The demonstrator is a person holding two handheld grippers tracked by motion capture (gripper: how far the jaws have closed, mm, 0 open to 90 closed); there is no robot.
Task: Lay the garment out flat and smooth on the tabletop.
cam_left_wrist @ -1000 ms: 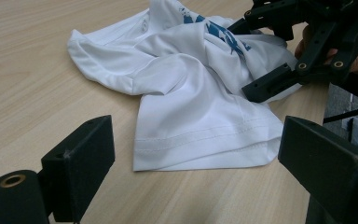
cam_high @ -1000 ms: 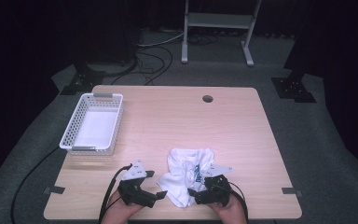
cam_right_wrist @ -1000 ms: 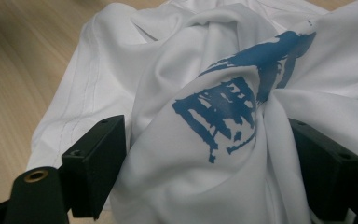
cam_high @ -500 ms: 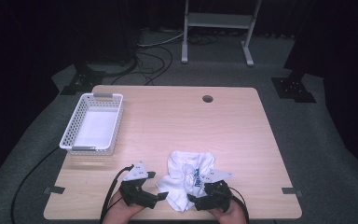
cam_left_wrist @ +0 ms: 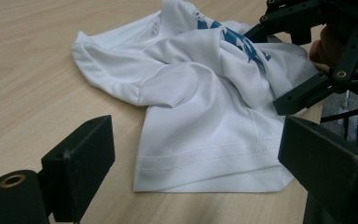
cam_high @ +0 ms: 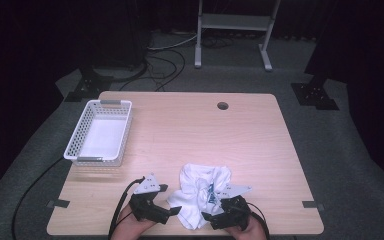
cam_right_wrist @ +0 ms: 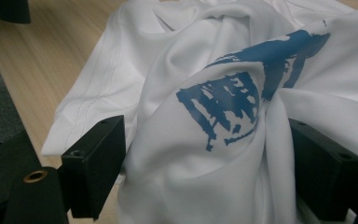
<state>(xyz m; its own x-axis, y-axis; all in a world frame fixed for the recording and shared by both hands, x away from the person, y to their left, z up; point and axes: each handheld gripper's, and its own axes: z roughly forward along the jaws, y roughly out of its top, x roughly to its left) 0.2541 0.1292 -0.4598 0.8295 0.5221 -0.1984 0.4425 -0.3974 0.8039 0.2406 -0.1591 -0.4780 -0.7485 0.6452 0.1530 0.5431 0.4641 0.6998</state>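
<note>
A crumpled white T-shirt (cam_high: 200,190) with a blue print lies near the table's front edge. My left gripper (cam_high: 172,212) stands open just left of it; in the left gripper view its jaws (cam_left_wrist: 203,158) frame the shirt's stitched hem (cam_left_wrist: 205,161) without touching it. My right gripper (cam_high: 210,217) is at the shirt's front right side. In the right gripper view it (cam_right_wrist: 209,168) is open, with a bulge of printed cloth (cam_right_wrist: 223,102) lying between its jaws. The left gripper view also shows the right gripper (cam_left_wrist: 270,65) pushed into the folds.
An empty white mesh basket (cam_high: 115,103) stands at the table's left side. A round cable hole (cam_high: 223,106) sits near the far edge. Bare wood (cam_high: 195,135) stretches between the shirt and the far edge. Cables and metal stand legs (cam_high: 230,30) are on the floor beyond.
My right gripper has shifted slightly left and toward the front edge, deeper into the shirt. The left gripper has hardly moved.
</note>
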